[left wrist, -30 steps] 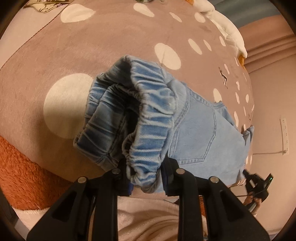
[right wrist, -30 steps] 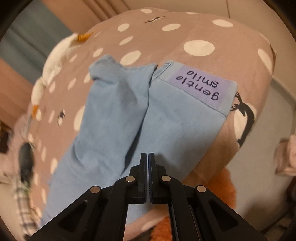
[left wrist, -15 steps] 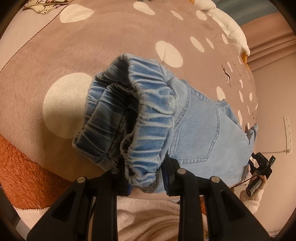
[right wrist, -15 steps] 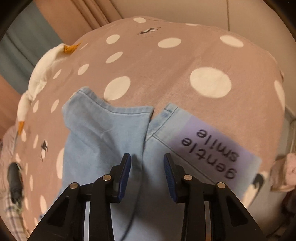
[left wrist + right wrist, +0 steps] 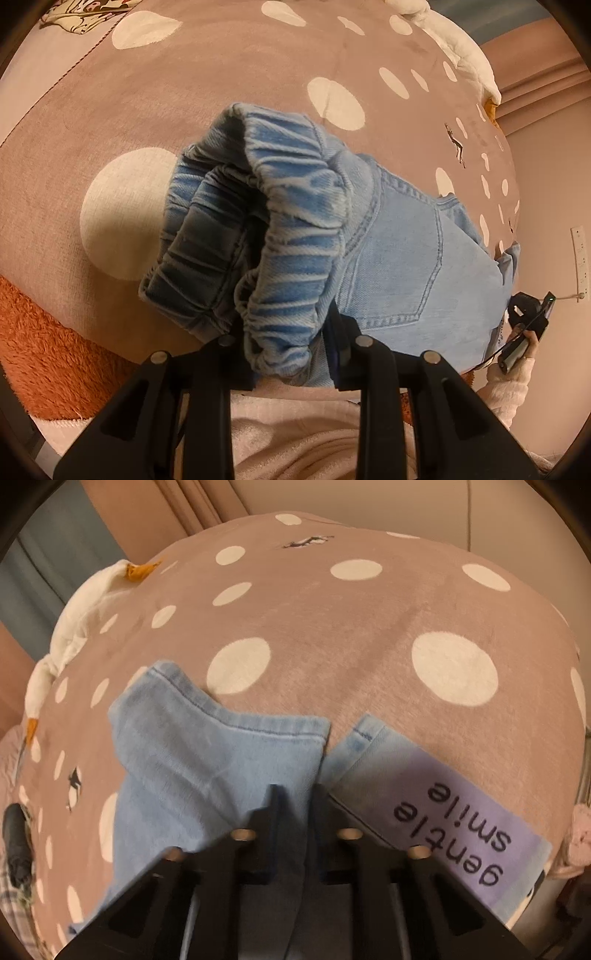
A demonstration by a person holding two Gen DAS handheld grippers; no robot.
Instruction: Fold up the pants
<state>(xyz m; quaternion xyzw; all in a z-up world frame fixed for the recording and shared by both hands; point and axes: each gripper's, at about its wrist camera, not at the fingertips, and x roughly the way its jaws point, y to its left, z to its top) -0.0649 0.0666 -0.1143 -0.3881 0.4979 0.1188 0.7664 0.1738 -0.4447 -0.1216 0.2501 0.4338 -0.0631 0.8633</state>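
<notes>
Light blue denim pants lie across a brown bedspread with white dots. My left gripper is shut on the gathered elastic waistband, which stands bunched up above the fingers. In the right wrist view the two leg ends lie side by side; the right one carries a lilac "gentle smile" label. My right gripper is shut on a strip of denim at the inner edge of the left leg, just short of the hems. The person's sleeved hand shows far right in the left wrist view.
A white goose plush lies along the bed's far side. An orange fluffy blanket and a pale pink cloth sit at the near edge under my left gripper. Curtains and a wall socket are beyond the bed.
My right gripper moved forward toward the leg hems, opened, then closed on the denim by the gap between the legs. The left gripper kept its hold and barely moved.
</notes>
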